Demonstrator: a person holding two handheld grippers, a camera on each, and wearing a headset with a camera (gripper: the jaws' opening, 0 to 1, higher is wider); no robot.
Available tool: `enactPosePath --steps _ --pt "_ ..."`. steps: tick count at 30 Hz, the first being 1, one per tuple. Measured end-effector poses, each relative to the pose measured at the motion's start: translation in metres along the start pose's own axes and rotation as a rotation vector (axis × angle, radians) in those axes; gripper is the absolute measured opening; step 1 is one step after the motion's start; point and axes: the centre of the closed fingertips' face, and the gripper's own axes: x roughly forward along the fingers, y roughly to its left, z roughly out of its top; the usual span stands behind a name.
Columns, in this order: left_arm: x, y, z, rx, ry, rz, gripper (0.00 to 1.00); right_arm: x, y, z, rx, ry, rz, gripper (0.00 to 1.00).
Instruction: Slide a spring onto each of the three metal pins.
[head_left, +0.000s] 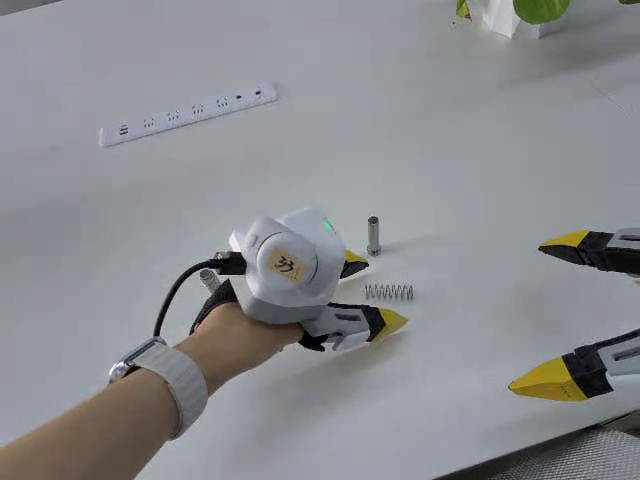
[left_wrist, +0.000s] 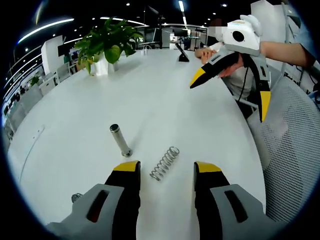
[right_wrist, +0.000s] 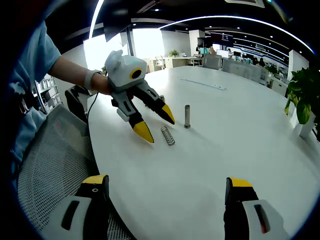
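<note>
Left gripper (left_wrist: 167, 168): jaws stand open, nothing between the pads. The spring (head_left: 389, 292) lies flat on the table (head_left: 450, 130), just ahead of the two yellow tips and roughly in line with the gap between them. It touches neither tip.

Step in hand, by judgement: the approach to picking up the spring. No spring sits on a pin yet (the one pin (head_left: 374, 236) plainly seen stands upright and bare, just beside the spring on its far side).

Next move calls for:
- advancing the left jaws a little so that they straddle the coil, then closing gently across its side, leaving an end free;
- turning the spring upright and lining its bore with the pin top before lowering it;
- keeping clear of the pin, which stands close enough to be knocked.

A second short metal stub (head_left: 209, 279) shows partly behind the gripper body; it is probably another pin, but I cannot confirm this.

Right gripper (right_wrist: 167, 181): jaws wide open and empty, held well apart from the work, at the table edge.

Pose: the left hand (head_left: 235, 335) holds its gripper low over the table, jaws pointing toward the spring, forearm reaching in from the near edge with a wristband (head_left: 170, 375) on the wrist.
</note>
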Motion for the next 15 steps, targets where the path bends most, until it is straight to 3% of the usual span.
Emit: enactPosePath --steps 15 --pt "0.005 0.0015 -0.0111 -0.001 0.044 0.002 0.18 -0.0036 -0.0022 -0.0026 0.018 -0.007 -0.011 0.95"
